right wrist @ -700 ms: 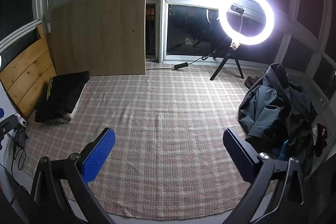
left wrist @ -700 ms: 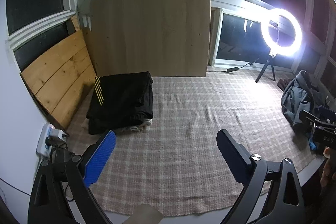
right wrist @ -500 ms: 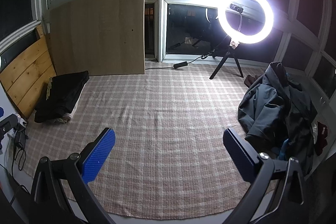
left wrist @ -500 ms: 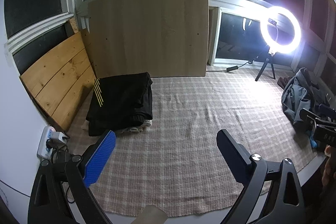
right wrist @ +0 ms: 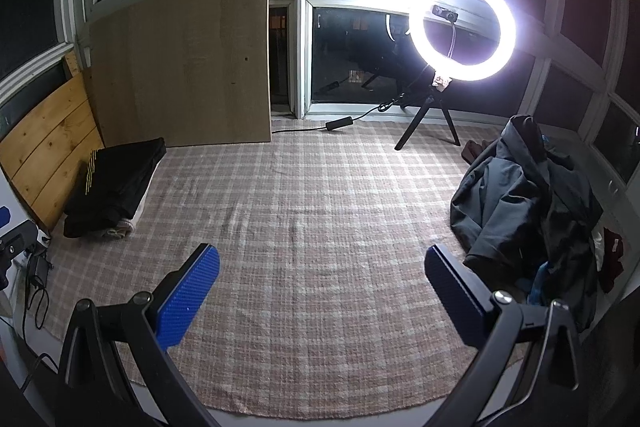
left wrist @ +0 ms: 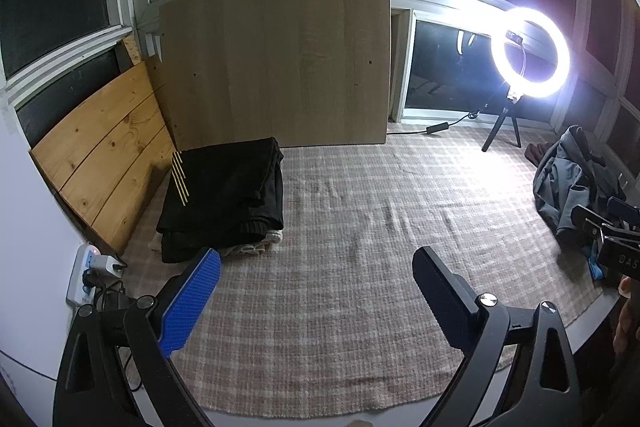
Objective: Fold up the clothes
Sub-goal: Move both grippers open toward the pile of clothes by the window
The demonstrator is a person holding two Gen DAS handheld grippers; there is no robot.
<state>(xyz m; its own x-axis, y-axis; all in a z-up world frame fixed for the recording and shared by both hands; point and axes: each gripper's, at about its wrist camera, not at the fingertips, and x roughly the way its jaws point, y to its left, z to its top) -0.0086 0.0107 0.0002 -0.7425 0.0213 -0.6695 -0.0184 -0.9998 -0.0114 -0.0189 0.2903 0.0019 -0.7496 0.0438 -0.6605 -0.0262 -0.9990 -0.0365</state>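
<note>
Both claws wide & empty over the bare checked rug, no garment in hand yet.

Nearest us: left claw [left wrist: 316, 269] and right claw [right wrist: 322, 267] w/ blue pads spread full, nothing between them, both tipped down at the rug [right wrist: 320, 219]. Past half sec: hardly any change, the left view just drifts a touch, pads same width, so we judge we're between items, not mid-fold. Mid-distance: folded black stack [left wrist: 224, 199] w/ yellow stripes sits at the rug's left edge by the wood planks [left wrist: 104, 155]; unfolded pile of grey/dark clothes [right wrist: 528, 203] heaps at the right edge, near the right claw. Far: big leaning board [left wrist: 280, 67], ring light [right wrist: 462, 29] on tripod, dark windows. Next prob. a grab from the right pile.
</note>
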